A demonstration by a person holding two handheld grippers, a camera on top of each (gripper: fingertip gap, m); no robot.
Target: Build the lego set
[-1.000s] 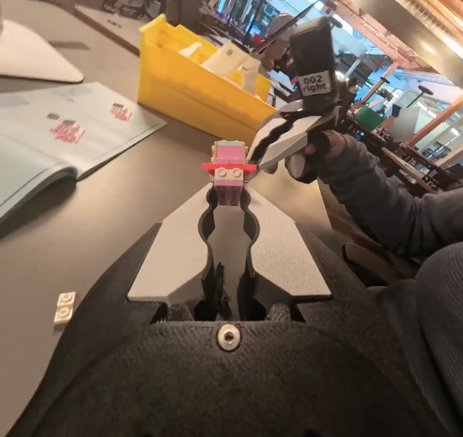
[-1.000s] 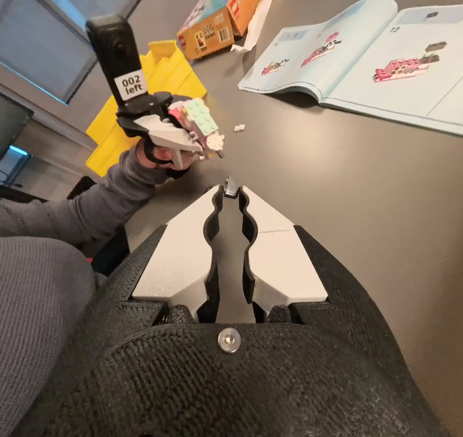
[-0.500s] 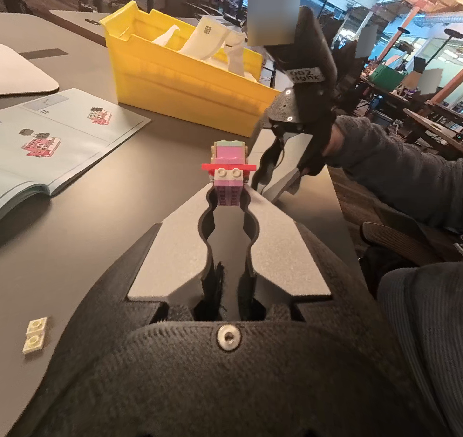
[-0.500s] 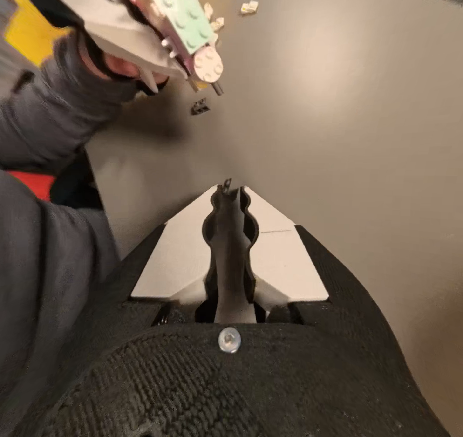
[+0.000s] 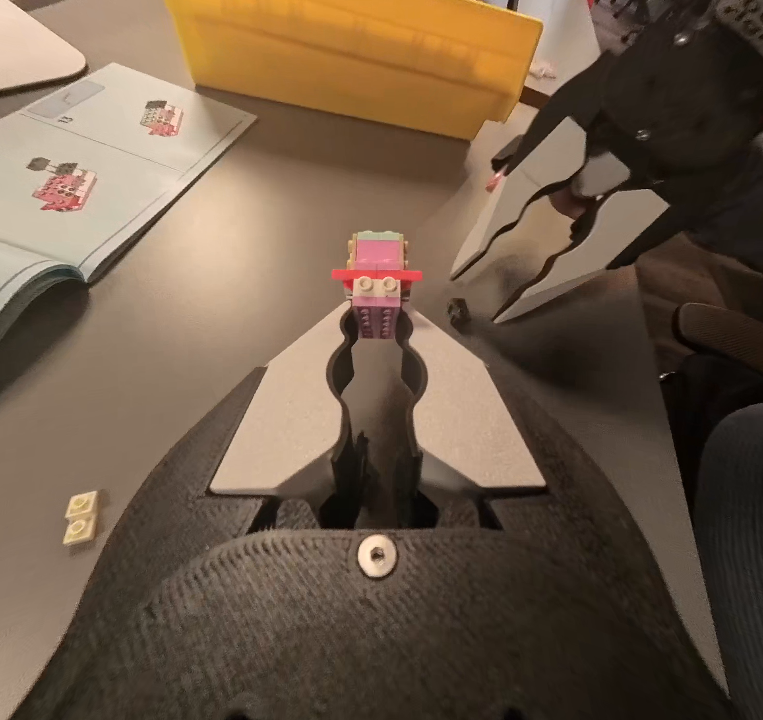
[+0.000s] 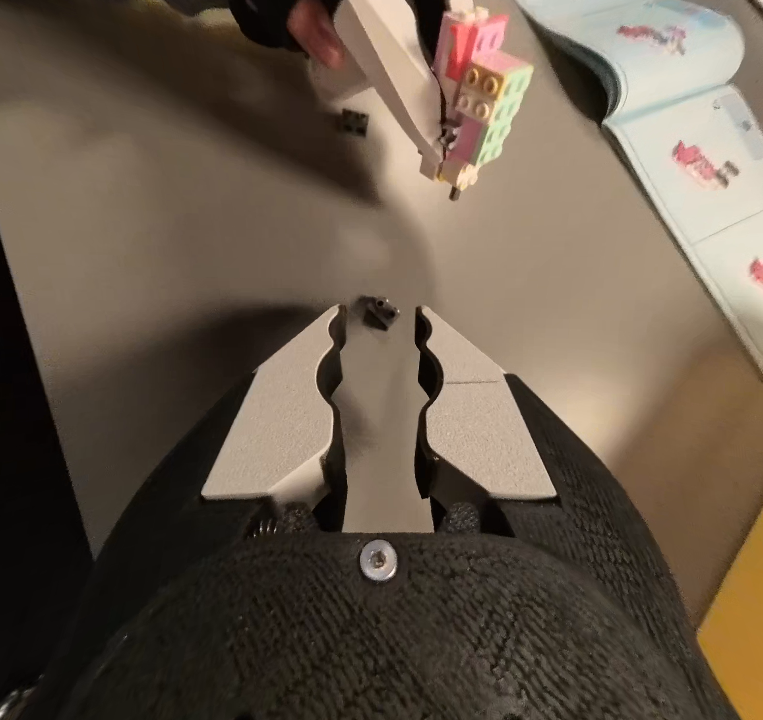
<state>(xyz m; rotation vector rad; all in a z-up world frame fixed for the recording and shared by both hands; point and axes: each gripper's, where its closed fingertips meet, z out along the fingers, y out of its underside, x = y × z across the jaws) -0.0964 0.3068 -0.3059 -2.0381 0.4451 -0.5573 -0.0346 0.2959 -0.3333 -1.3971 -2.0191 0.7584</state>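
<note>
At frame centre the left gripper (image 5: pixel 377 314) clamps a pink brick model (image 5: pixel 377 271) above the table (image 5: pixel 247 246), while the right gripper (image 6: pixel 377 314) stands open around a loose dark brick (image 6: pixel 380 317), pads clear of it.

Warm, dim indoor light is falling from above, leaving a soft sheen on the grey table (image 6: pixel 557 287). Dark shadows are pooling at centre left of the right wrist view. Motion blur is smearing the upper corners of both views, and wide-angle distortion is bending the edges.
</note>
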